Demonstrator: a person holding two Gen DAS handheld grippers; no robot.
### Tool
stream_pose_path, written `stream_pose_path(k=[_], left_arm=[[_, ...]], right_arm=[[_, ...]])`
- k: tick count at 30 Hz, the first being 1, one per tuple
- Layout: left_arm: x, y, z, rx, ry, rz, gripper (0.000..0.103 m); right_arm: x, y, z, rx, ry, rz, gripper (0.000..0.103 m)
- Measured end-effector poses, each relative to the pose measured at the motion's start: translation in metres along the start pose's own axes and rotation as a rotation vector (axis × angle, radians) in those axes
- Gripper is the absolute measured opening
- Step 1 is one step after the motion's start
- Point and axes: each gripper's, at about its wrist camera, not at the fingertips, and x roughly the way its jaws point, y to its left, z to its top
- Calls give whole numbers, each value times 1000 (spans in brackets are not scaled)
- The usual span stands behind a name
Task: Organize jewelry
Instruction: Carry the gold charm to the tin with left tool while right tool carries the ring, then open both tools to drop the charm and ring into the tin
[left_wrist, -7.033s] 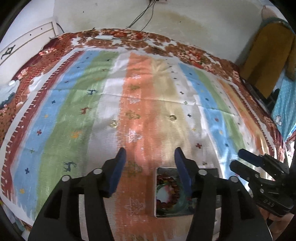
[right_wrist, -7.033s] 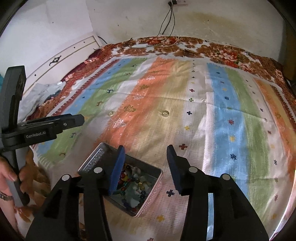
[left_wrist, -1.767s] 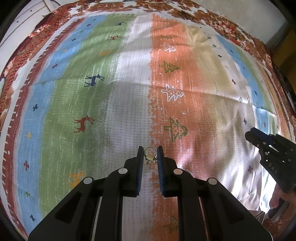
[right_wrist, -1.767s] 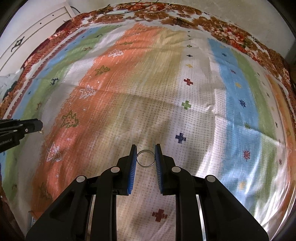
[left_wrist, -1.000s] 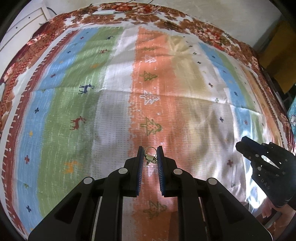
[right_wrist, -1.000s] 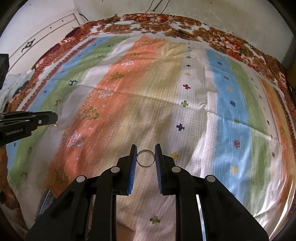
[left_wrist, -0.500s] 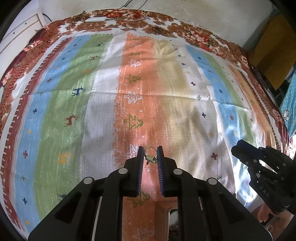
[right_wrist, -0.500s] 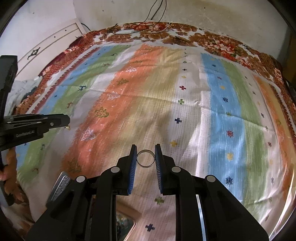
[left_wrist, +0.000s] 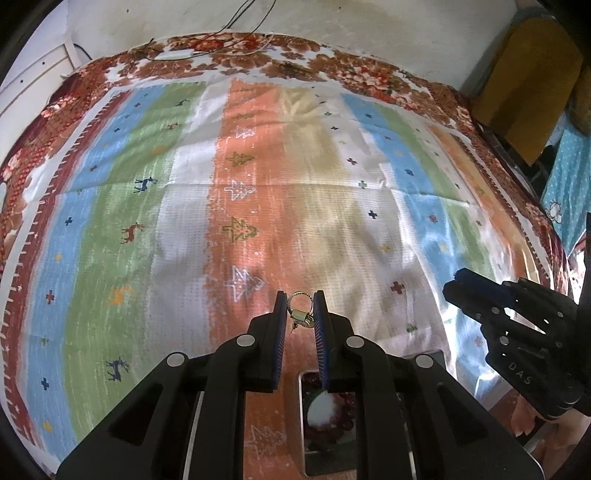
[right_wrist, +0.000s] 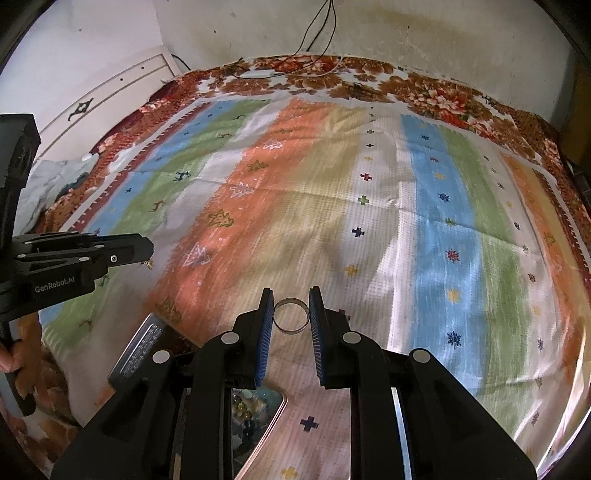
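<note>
Blue-padded and black-framed, the left gripper (left_wrist: 300, 308) is pinched nearly closed on a small gold earring (left_wrist: 300, 312), whose hoop pokes up between the fingertips while a little tag and hook hang below, clear of the cloth. Directly under that gripper, low in the left wrist view, sits an open metal tin (left_wrist: 328, 417) holding dark red beads and a pale round piece; the gripper's right finger hides much of it. The right gripper (right_wrist: 291, 314) is likewise drawn in to a narrow gap, its pads (right_wrist: 316, 332) pressing either side of a plain silver ring (right_wrist: 291, 315) held off the bedspread. Beneath it in the right wrist view lies the same tin (right_wrist: 258, 413), showing mixed coloured beads, with its embossed lid (right_wrist: 142, 345) tilted up to the left.

Farther out, each camera catches the other tool: the right gripper appears at the right edge of the left view, and the left gripper reaches in from the left of the right view, a hand (right_wrist: 9, 360) around its handle. Beyond them spreads the striped bedspread (left_wrist: 184, 206), in bands of blue, green, white, orange and tan with small trees, deer and crosses, framed by a brown floral border (right_wrist: 424, 92). At the far edge a white cable (left_wrist: 207, 46) trails up a stained wall (right_wrist: 424, 33).
</note>
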Motion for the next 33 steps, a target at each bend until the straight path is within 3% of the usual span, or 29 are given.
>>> stream_pose_path(k=[12, 29, 32, 33], left_arm=[[-25, -19, -25, 45, -44, -36, 14], [-33, -33, -55, 75, -33, -69, 14], [-36, -29, -55, 58, -45, -56, 14], [-36, -28, -56, 53, -45, -57, 15]], right_arm=[[-21, 13, -23, -38, -19, 27, 20], [-33, 33, -49, -80, 3, 107, 20], [-32, 32, -50, -64, 15, 129, 25], [-33, 32, -50, -66, 13, 129, 32]])
